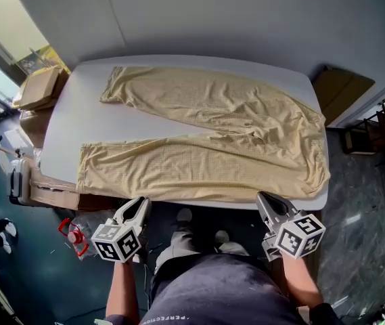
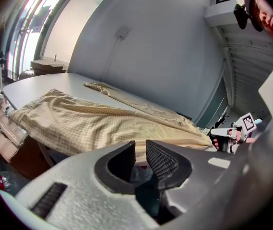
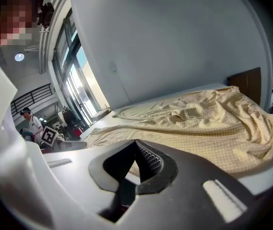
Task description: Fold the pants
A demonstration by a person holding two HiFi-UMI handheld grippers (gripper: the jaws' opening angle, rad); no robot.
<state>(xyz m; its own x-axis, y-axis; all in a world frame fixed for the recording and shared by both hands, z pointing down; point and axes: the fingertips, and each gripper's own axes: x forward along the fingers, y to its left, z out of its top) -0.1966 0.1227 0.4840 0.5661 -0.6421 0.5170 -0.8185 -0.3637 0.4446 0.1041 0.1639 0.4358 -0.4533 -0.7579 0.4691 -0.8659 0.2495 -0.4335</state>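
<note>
In the head view, the left gripper (image 1: 140, 204) is held just short of the near edge of the table (image 1: 67, 117), and its jaws are seen slightly parted with nothing between them. The pants (image 1: 212, 137) are spread flat on the tabletop just beyond its tips, with the nearer leg running along the edge directly ahead of it. The right gripper (image 1: 262, 198) is held at the same edge further right, its tips drawn together into a point, with the waist end of the pants just ahead of it and draped a little over the rim. Whether the cloth is touched there cannot be told from this view. In the left gripper view, a narrow gap is shown between the two textured pads of the left gripper (image 2: 140, 146), and no cloth is caught in it. The pants (image 2: 83, 121) are seen ahead of and a little above the jaws, with the nearer leg's hem off to the left and the farther leg stretched away behind it across the table (image 2: 28, 87). In the right gripper view, the pads of the right gripper (image 3: 135, 143) are pressed together at the tips and nothing is gripped. The rumpled seat and waist of the pants (image 3: 208, 114) are laid out just ahead and to the right of the jaws, with the legs trailing away to the left.
</note>
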